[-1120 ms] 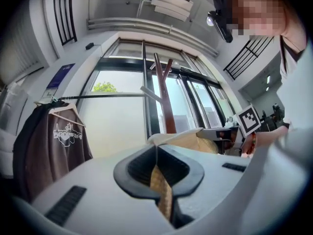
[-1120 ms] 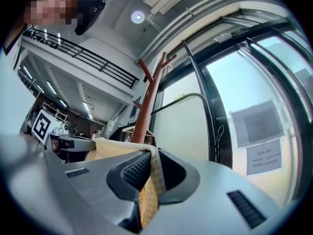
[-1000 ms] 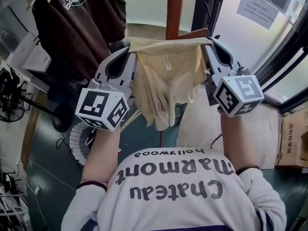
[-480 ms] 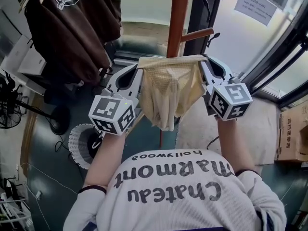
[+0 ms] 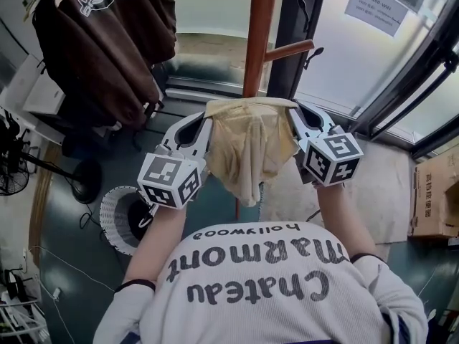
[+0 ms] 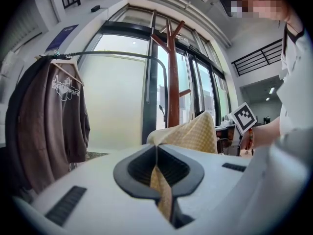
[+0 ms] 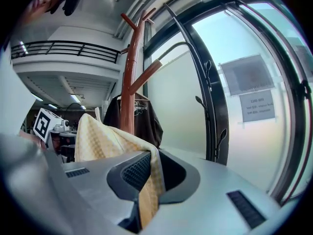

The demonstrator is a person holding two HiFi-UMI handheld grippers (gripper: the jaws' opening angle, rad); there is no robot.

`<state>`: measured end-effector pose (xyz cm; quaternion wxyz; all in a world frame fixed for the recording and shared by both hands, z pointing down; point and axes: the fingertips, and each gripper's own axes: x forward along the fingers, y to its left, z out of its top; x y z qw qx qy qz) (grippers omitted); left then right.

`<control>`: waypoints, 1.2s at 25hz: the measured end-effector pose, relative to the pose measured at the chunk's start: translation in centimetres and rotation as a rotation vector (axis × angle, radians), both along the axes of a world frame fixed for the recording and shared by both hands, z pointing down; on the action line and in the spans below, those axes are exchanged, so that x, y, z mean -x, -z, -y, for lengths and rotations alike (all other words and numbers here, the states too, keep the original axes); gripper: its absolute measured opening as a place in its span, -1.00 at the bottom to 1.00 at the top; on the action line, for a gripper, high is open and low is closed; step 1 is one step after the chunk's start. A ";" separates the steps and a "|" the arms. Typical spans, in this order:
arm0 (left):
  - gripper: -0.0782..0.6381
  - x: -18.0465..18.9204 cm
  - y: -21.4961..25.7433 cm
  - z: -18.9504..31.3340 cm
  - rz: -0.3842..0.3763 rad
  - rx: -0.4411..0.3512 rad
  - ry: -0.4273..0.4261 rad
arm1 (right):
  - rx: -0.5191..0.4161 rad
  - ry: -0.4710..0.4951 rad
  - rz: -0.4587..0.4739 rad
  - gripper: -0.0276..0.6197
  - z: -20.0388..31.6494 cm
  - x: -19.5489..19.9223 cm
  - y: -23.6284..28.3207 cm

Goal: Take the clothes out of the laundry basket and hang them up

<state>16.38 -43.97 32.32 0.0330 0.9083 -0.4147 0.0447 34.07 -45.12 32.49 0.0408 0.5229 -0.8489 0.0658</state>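
Closest to the camera, the person's pale shirt carries dark lettering that reads "Chateau Marmont" with a smaller "hollywood", upside down in the head view. Just beyond it, the left gripper and the right gripper each pinch one end of the yellow checked garment. Both gripper views show the jaws clamped tight on a fold of that cloth. It hangs between them in the air, its loose part drooping toward the person.

Compared with a second ago, the two grippers stand closer together, so the garment's top edge spans less width. It now lies below the side peg of the wooden coat stand, where before it lined up with it.

The white laundry basket sits on the floor below the left forearm. Farther off, a brown garment with a white printed motif hangs on a hanger. A paper notice on the glass and a cardboard box both bear print too small to read.
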 end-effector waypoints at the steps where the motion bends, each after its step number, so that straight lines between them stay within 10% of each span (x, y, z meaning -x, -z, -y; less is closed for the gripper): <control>1: -0.74 0.0 -0.2 -0.1 0.003 0.001 -0.003 | 0.010 0.005 0.011 -0.78 -0.1 0.1 -0.3; 30: -0.75 -3.5 -4.8 -2.4 -0.037 0.100 -0.038 | 0.079 0.199 0.038 -0.78 -1.2 5.4 -5.8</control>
